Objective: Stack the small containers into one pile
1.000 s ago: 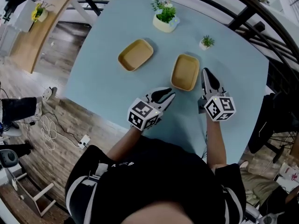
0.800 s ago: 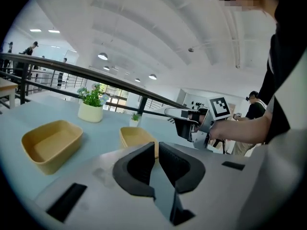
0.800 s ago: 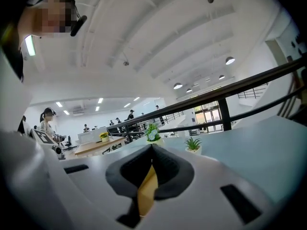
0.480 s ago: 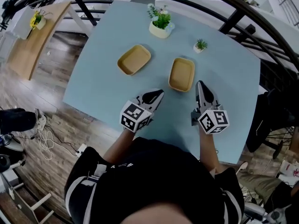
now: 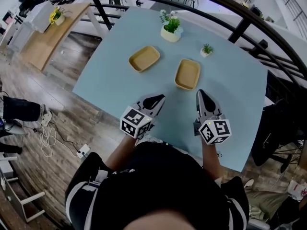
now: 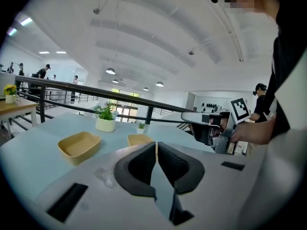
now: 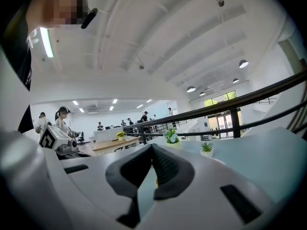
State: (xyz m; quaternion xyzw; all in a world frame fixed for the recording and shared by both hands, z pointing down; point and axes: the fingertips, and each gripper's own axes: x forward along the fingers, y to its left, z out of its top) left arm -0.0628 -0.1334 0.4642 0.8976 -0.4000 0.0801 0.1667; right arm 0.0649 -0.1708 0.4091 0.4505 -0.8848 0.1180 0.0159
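Left gripper [image 5: 154, 101]: jaws closed, empty. Well ahead of them and slightly left, first tan container [image 5: 144, 58] on the blue worktop [image 5: 110, 80]; second tan container [image 5: 187, 74] apart from it, ahead between both pairs of jaws, nearer the right gripper [image 5: 200, 94], jaws likewise closed on nothing.
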